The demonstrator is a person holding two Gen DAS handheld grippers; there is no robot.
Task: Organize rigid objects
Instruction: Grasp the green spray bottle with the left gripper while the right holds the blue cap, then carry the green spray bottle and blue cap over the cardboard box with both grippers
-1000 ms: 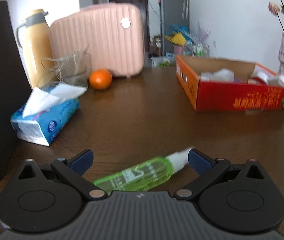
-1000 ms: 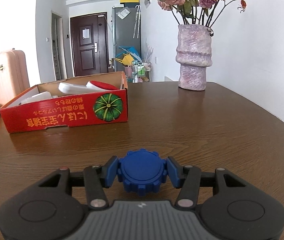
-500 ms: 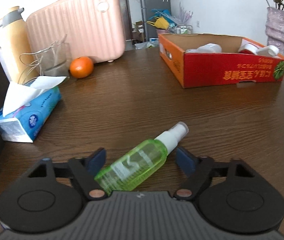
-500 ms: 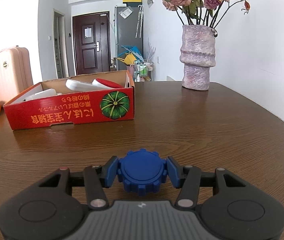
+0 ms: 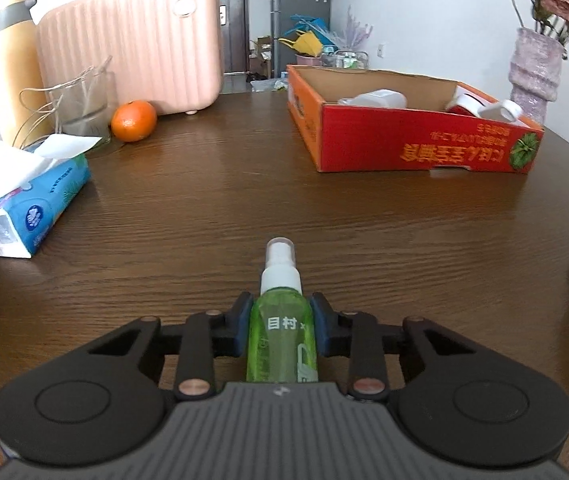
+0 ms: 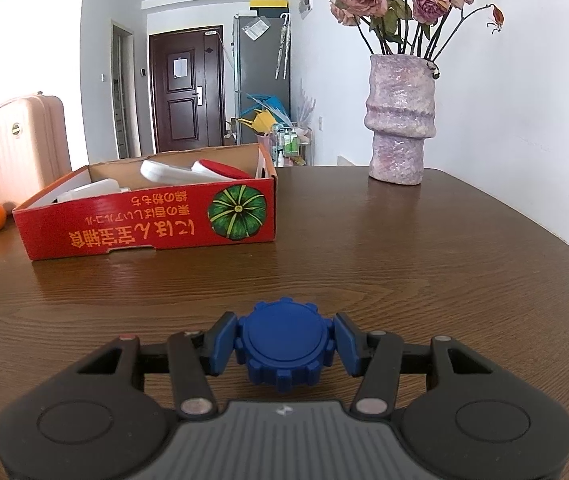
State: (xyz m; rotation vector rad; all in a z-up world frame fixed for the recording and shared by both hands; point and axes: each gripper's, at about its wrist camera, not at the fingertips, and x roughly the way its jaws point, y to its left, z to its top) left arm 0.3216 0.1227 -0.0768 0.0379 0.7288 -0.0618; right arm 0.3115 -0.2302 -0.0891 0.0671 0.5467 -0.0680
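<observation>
Green spray bottle [image 5: 282, 334], one, white pump head pointing away from me, white characters "目村" on its label; my left gripper [image 5: 282, 330] has just been closing and its blue pads now clamp the bottle's body on both sides, over the near edge of the brown wood table [image 5: 224, 200]. My right gripper [image 6: 283, 344] is closed on one blue gear-edged disc [image 6: 283, 342], pads pressing both sides, also at the near edge. One red cardboard box [image 6: 152, 224] sits toward the far middle of the table, yellow Japanese print upside down, partly readable as "にほん", with a green pumpkin picture at its right end. Inside I count at least two white containers [image 5: 376, 100] and one red-and-white one [image 5: 468, 104]; exact count unclear. Far left edge: one blue tissue pack [image 5: 32, 208] with a round logo too small to read, one orange [image 5: 133, 121], one glass jug [image 5: 80, 112], one tan thermos [image 5: 14, 68], one pink suitcase [image 5: 136, 40]. Far right corner: one purple vase [image 6: 400, 120] of dried roses.
</observation>
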